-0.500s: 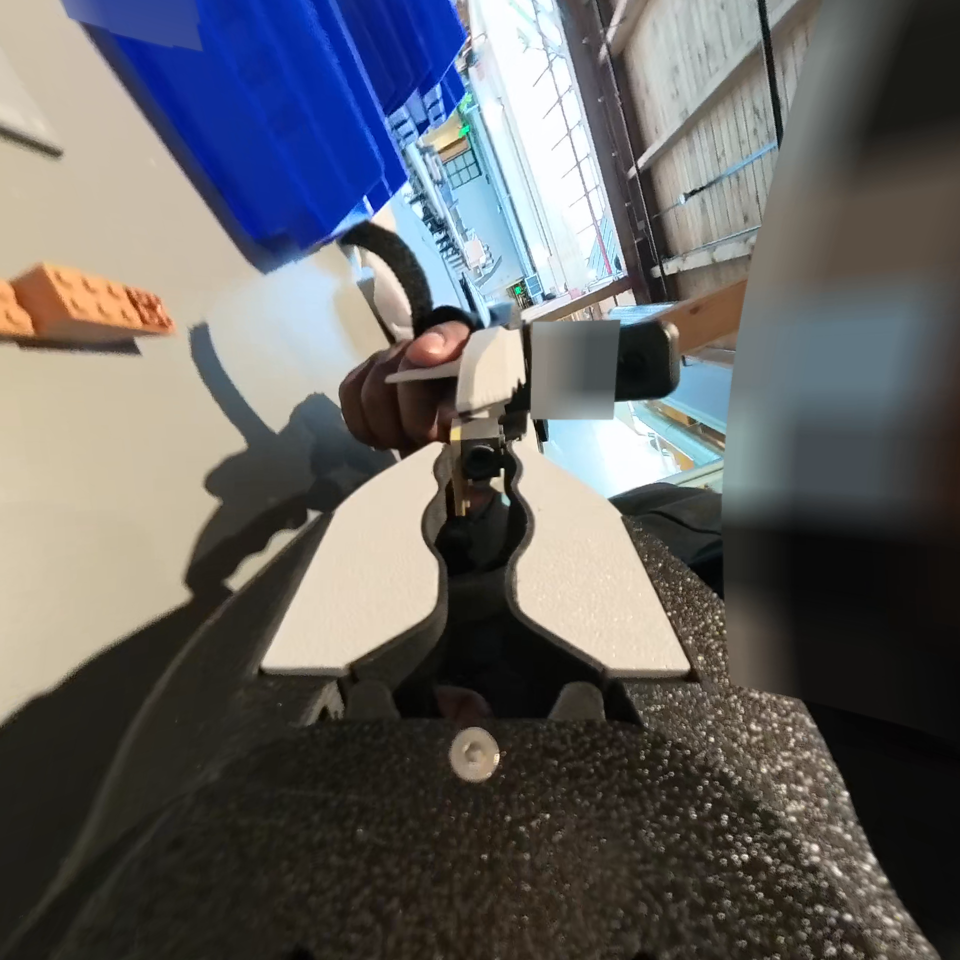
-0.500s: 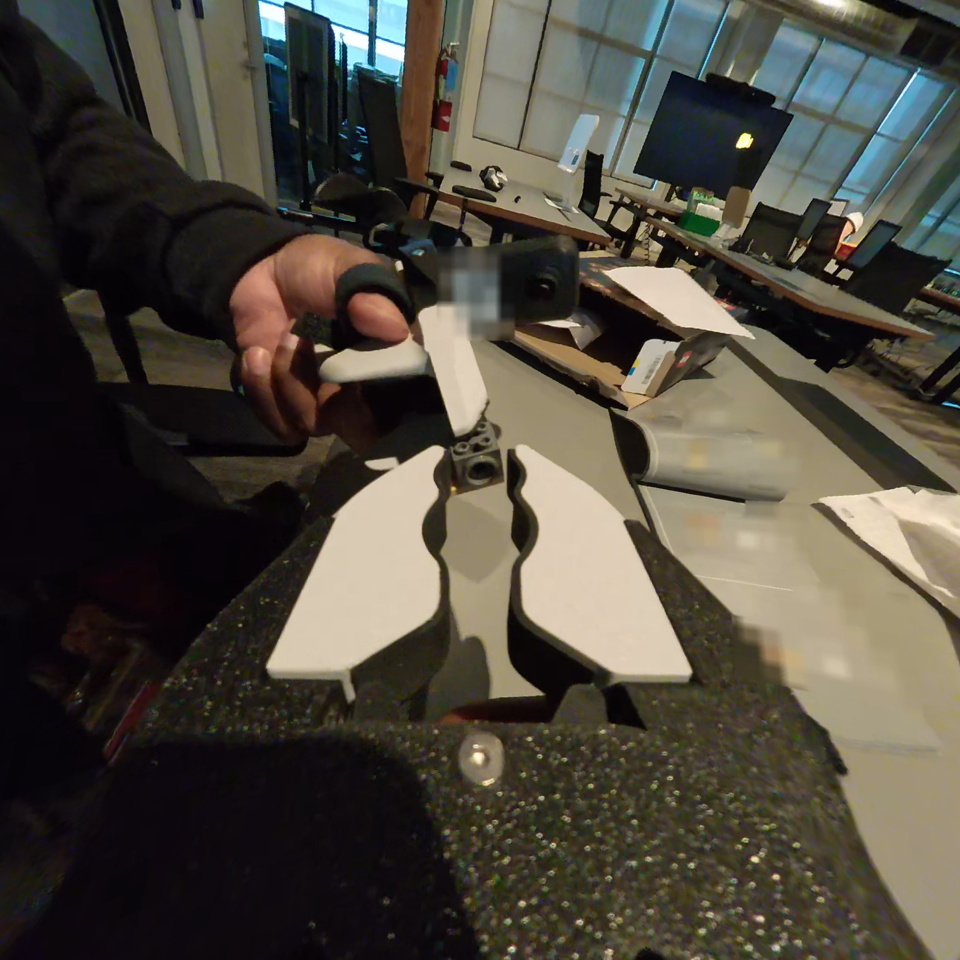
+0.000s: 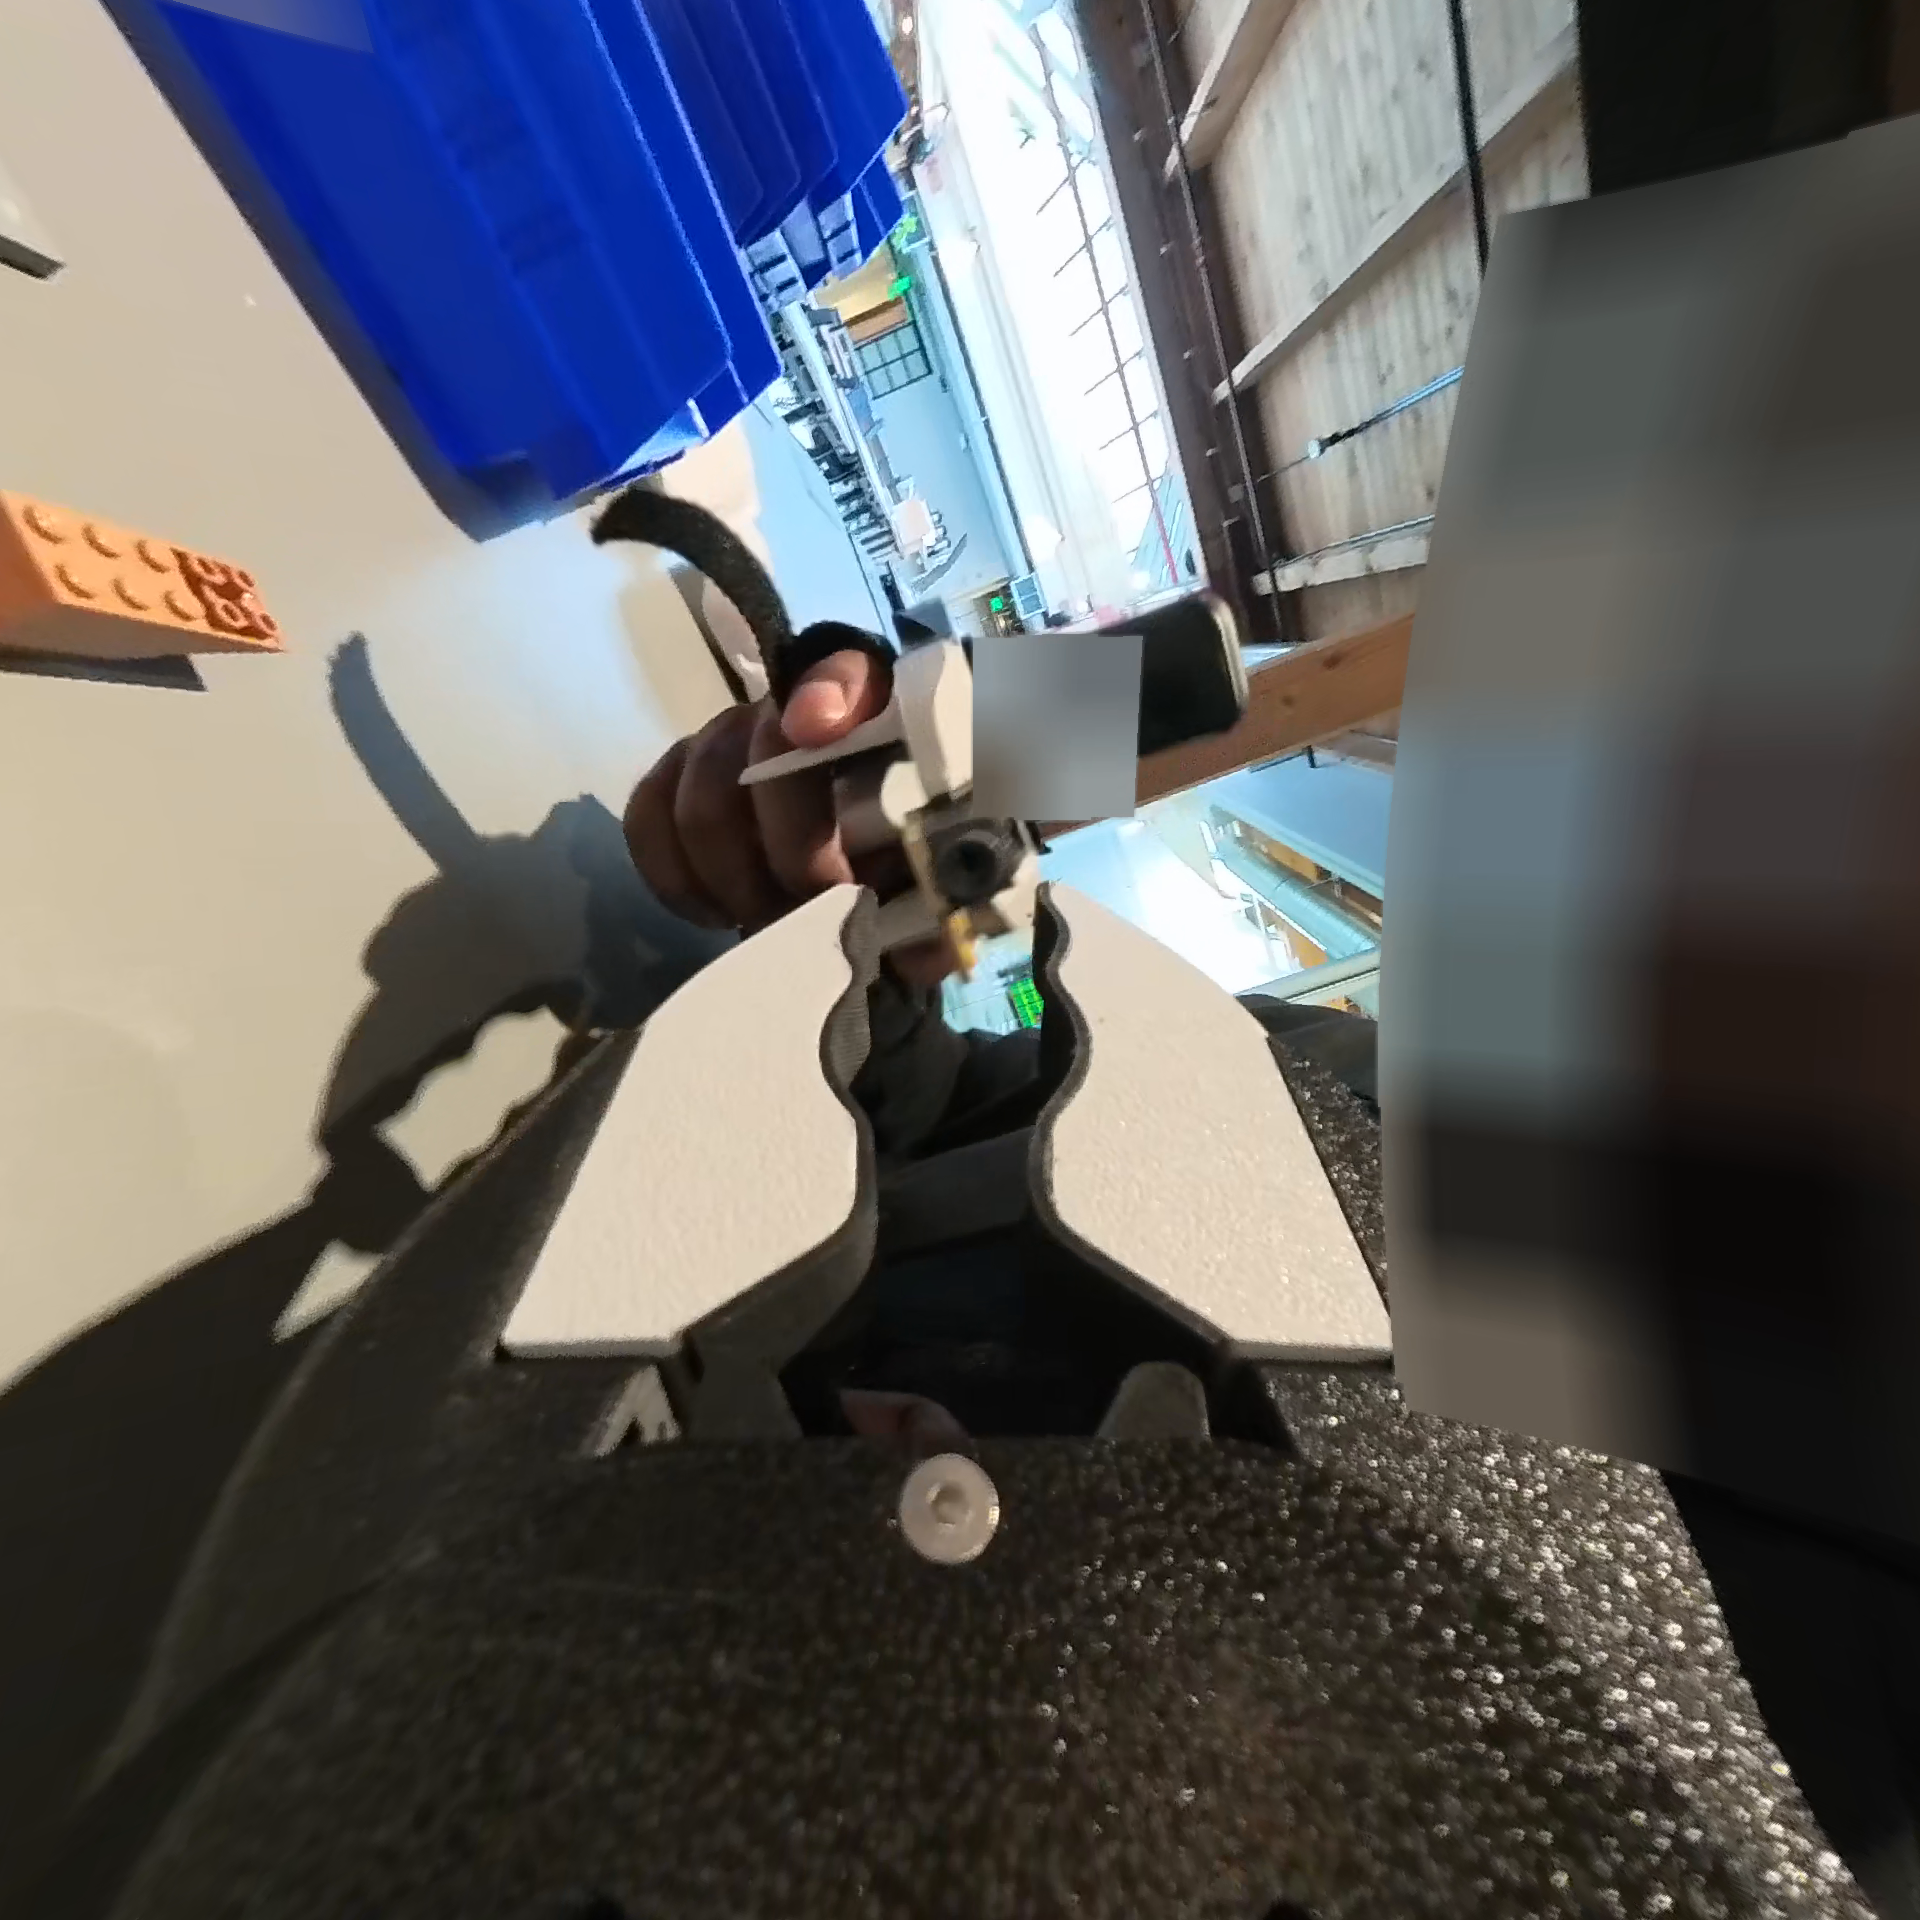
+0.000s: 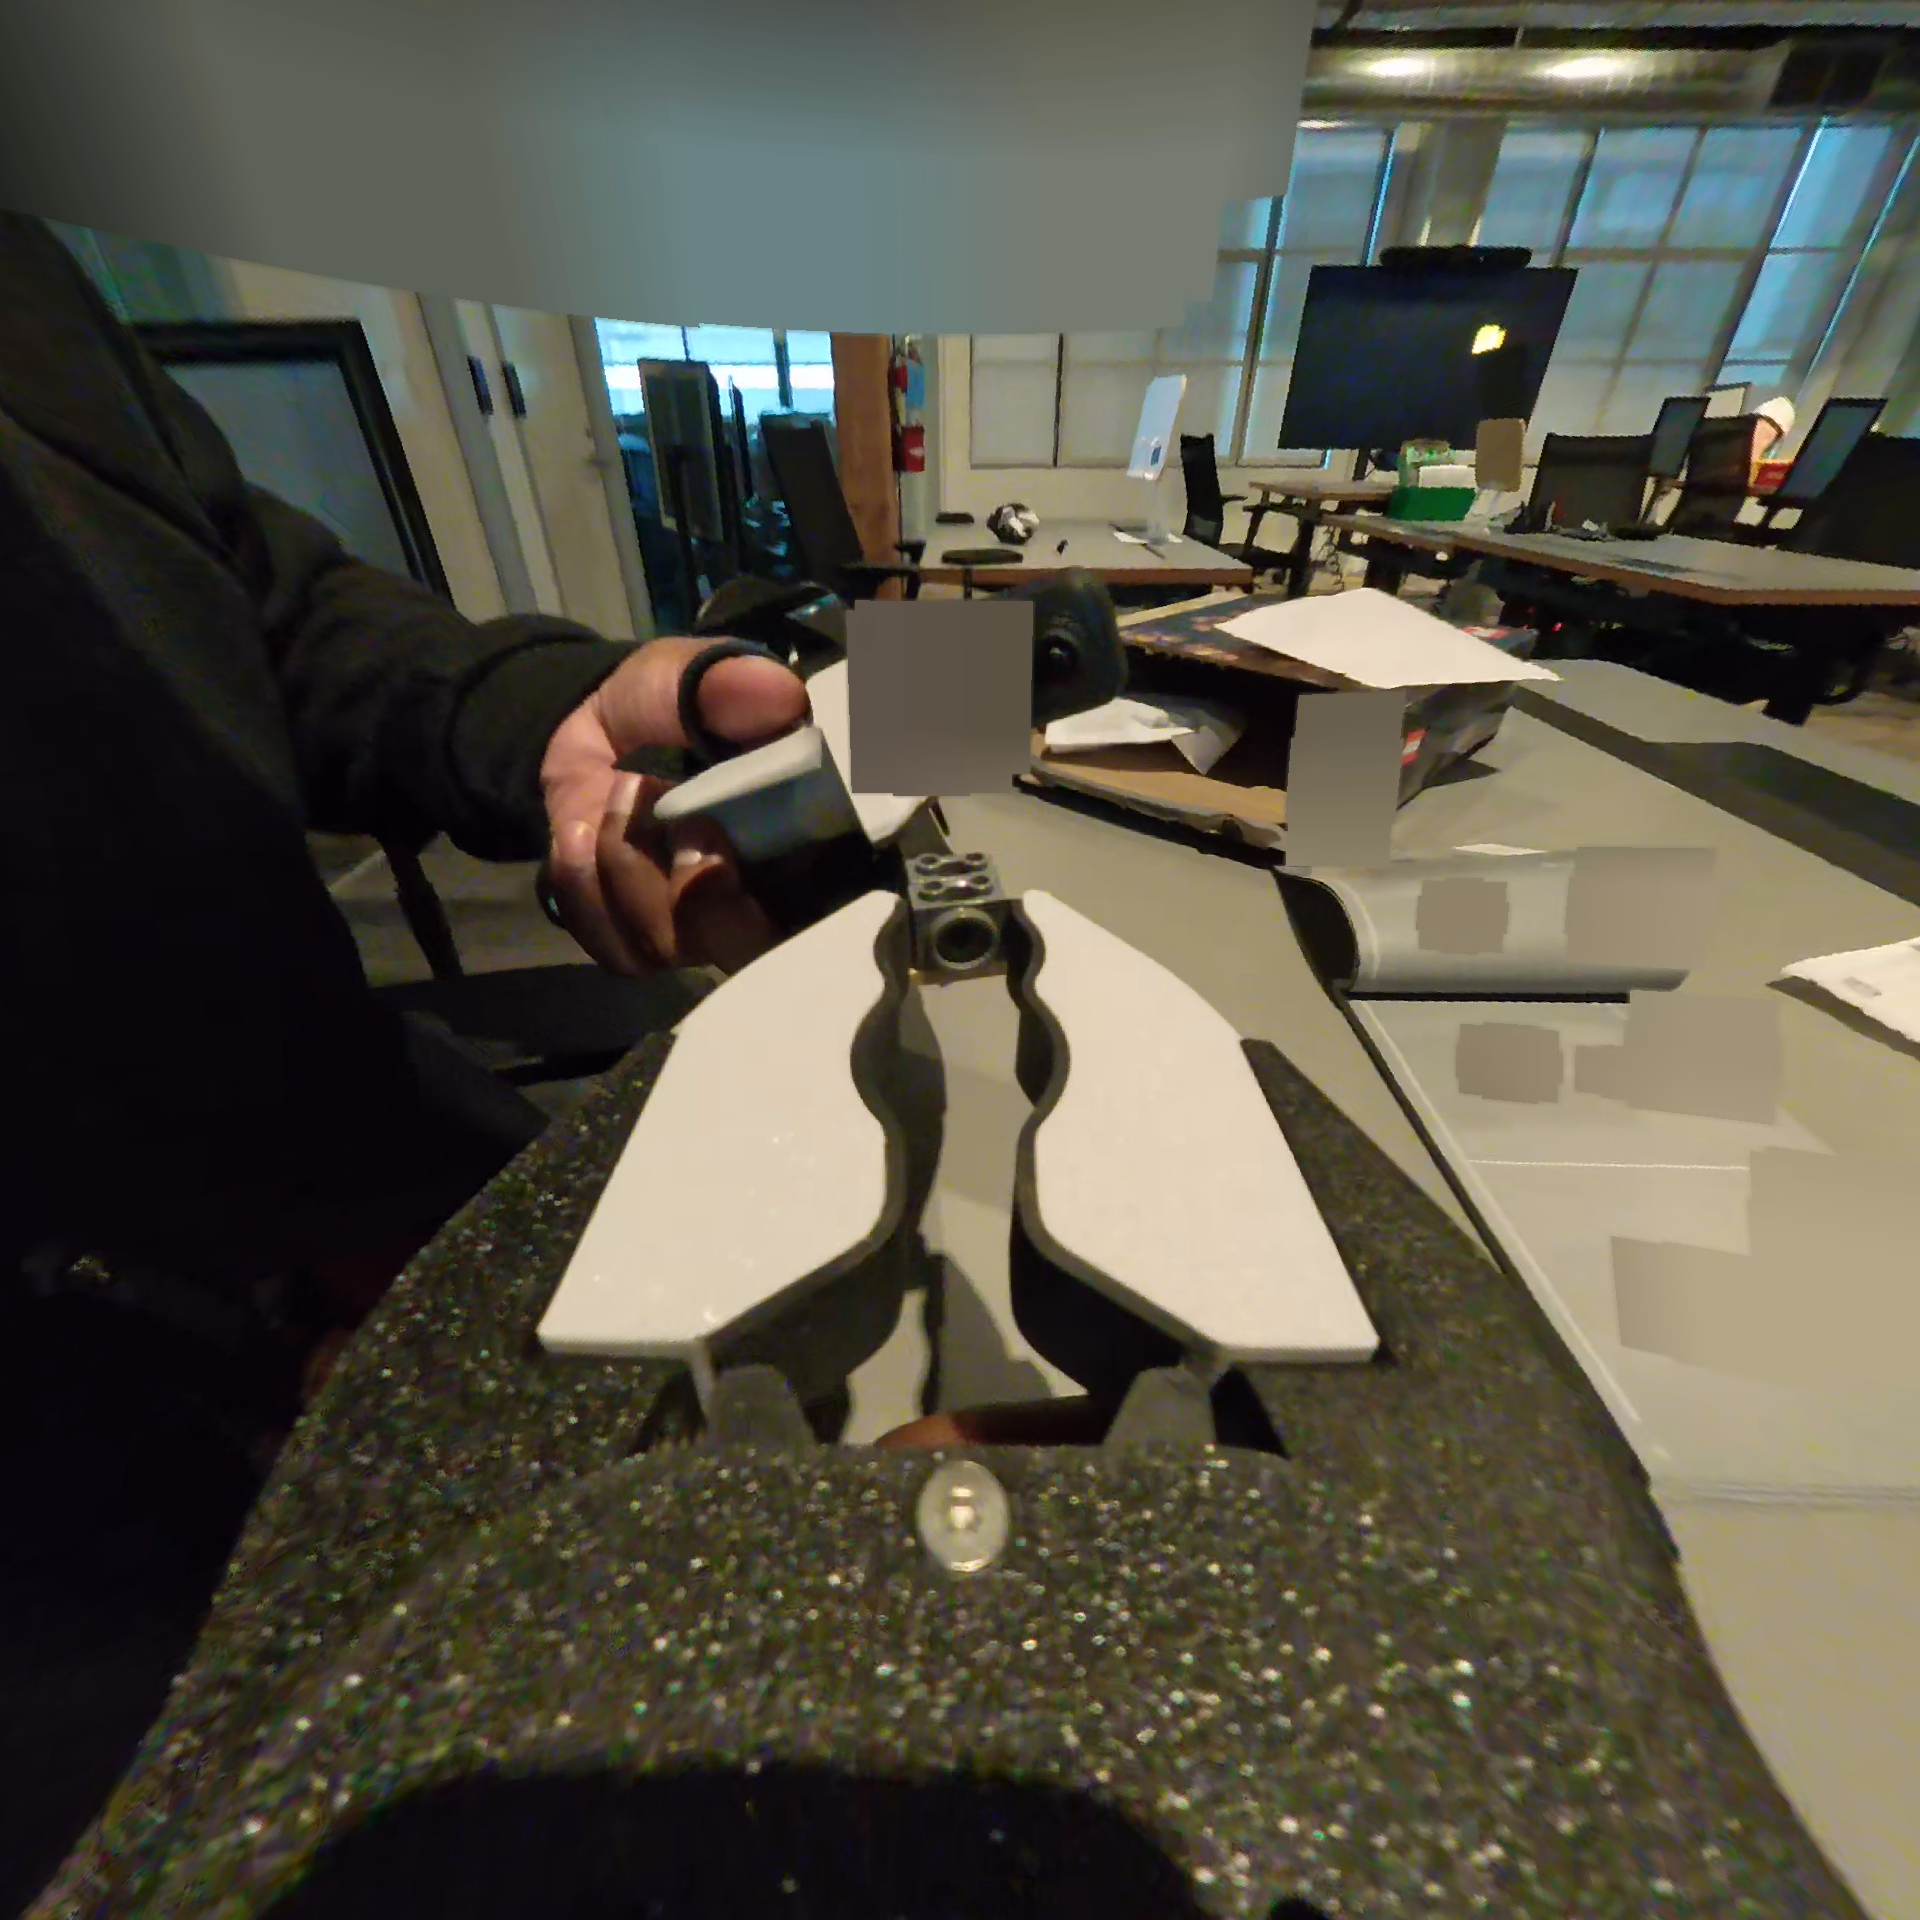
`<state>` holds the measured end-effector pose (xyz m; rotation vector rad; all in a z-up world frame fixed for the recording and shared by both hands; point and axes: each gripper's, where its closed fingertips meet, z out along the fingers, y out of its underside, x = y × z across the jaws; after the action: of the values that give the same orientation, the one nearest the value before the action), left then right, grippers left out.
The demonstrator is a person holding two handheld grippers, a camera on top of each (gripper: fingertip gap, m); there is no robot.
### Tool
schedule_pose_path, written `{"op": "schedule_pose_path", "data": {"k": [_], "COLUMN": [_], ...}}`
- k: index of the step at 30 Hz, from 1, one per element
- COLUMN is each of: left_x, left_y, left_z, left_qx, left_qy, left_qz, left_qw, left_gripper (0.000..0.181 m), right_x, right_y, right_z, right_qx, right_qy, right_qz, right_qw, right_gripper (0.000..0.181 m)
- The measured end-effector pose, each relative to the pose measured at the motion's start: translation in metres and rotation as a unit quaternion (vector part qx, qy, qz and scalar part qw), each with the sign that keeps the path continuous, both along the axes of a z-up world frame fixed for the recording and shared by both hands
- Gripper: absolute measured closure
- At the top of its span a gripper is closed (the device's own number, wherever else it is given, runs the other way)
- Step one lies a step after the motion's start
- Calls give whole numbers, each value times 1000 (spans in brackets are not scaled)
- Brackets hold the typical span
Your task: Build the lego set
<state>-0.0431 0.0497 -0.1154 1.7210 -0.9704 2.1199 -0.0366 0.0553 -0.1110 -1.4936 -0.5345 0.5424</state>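
The right gripper (image 4: 961, 914) is raised off the table, its two pale fingers pinched near the tips. The left gripper (image 3: 951, 914) faces it closely, fingers spread apart, gripped by a hand (image 4: 644, 790).

An open-plan office is stretching out beyond the right hand-held gripper (image 4: 961, 914): rows of desks (image 4: 1662, 556), black office chairs (image 4: 1210, 488), a big dark screen (image 4: 1423, 353) and tall windows (image 4: 1662, 197).
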Motion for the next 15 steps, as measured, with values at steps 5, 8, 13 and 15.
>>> {"op": "schedule_pose_path", "data": {"k": [5, 8, 13, 15], "left_x": [3, 3, 2, 3], "left_y": [2, -1, -9, -10], "left_z": [1, 1, 1, -1], "left_qx": [5, 1, 29, 48], "left_qy": [-1, -5, -19, -23], "left_qz": [11, 11, 13, 23], "left_qw": [1000, 1000, 999, 998], "left_gripper": [153, 153, 154, 155], "right_x": [1, 1, 7, 9], "right_y": [1, 2, 6, 7], "right_z": [2, 2, 1, 3], "right_qx": [-4, -10, -8, -1], "right_qy": [23, 44, 65, 69], "right_qz": [-1, -6, -33, -46], "right_qw": [1000, 999, 997, 997], "right_gripper": [165, 165, 165, 165]}}
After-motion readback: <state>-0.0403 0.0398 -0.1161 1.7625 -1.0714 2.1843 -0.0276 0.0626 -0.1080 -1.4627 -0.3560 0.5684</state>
